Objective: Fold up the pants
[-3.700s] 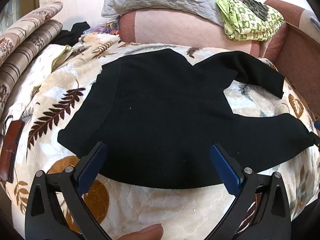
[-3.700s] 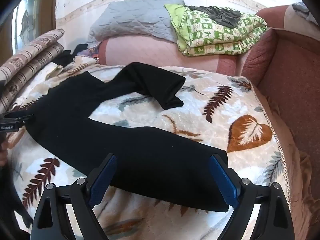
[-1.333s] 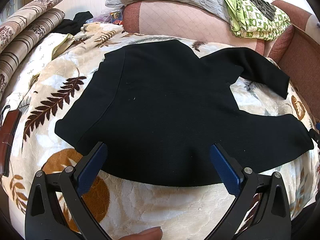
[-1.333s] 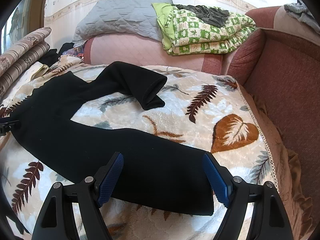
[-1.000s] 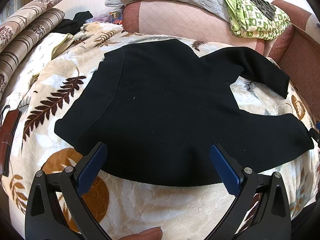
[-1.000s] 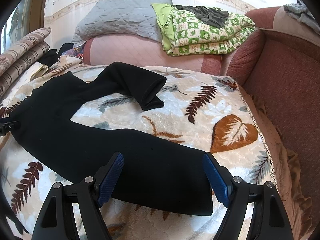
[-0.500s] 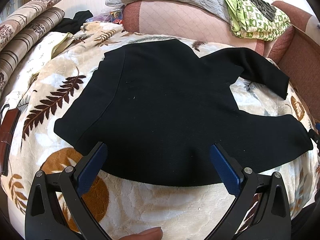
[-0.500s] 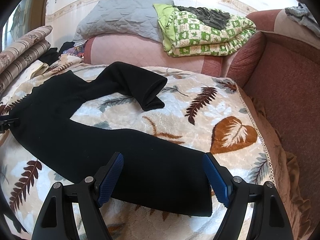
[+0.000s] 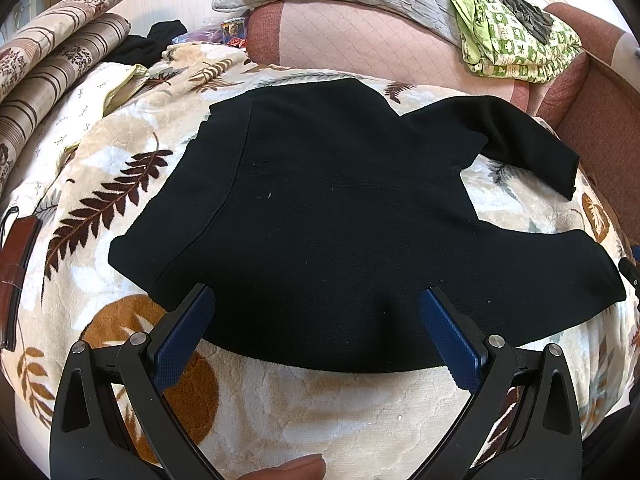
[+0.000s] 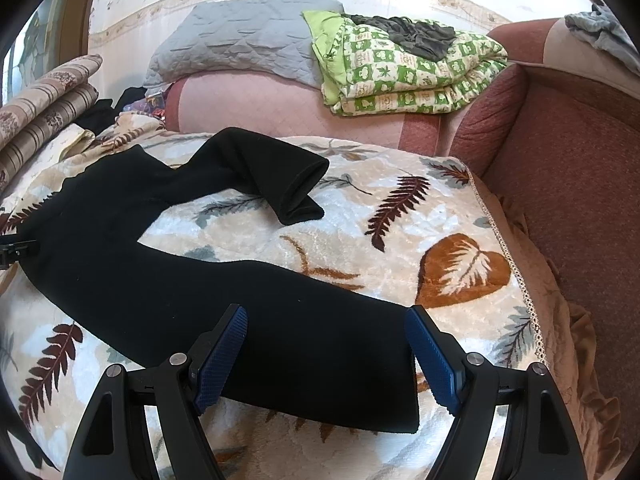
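Black pants (image 9: 320, 216) lie spread flat on a leaf-patterned blanket (image 9: 104, 184), waist to the left and both legs running right. My left gripper (image 9: 318, 300) hovers open over the near edge of the seat part, nothing between its blue pads. In the right wrist view the same pants (image 10: 160, 272) show their near leg reaching toward me and the far leg (image 10: 264, 172) bent away. Above the near leg's cuff end my right gripper (image 10: 326, 320) stands open and holds nothing. A fingertip (image 9: 296, 468) shows at the bottom of the left wrist view.
A pink quilted bolster (image 10: 280, 108) carries a grey quilt (image 10: 240, 40) and a folded green checked blanket (image 10: 408, 72) at the back. Striped cushions (image 9: 52, 64) lie at the left. A reddish sofa arm (image 10: 580, 184) rises on the right. A brown belt (image 9: 16, 264) lies at the left edge.
Since the oldest frames both views have shifted slightly closer over the pants. Over the last second nothing has visibly moved.
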A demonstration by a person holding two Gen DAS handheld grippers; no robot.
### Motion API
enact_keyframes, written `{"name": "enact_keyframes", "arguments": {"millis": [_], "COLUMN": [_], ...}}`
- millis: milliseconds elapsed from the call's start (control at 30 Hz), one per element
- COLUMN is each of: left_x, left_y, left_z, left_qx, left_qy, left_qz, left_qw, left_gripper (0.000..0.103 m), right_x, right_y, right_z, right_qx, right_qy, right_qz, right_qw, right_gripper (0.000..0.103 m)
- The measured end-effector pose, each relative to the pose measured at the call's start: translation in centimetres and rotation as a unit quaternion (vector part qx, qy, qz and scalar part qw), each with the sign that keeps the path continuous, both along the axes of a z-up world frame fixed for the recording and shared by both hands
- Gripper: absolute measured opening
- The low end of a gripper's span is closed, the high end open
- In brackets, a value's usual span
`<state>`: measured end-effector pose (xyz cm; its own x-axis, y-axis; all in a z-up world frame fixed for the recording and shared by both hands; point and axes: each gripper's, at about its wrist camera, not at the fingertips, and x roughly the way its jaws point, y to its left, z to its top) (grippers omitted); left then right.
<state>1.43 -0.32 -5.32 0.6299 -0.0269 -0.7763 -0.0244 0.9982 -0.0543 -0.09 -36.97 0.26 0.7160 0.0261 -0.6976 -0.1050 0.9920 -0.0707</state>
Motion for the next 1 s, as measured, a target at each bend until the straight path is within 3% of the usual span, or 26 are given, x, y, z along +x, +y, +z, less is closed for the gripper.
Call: {"name": "enact_keyframes", "arguments": {"millis": [1000], "left_x": [0.1], "left_y": [-0.01], "left_z": [-0.07], "left_qx": [-0.001], "left_qy": [0.001], "left_qz": [0.001], "left_qw": [1.0], "left_gripper": [0.102], "right_x": [-0.08], "right_y": [-0.43], "right_z": [0.18], "right_qx": [-0.006], "right_qy": [-0.003], "right_qz": [-0.003], "right_qw": [1.0], "right_gripper": [0.079]}}
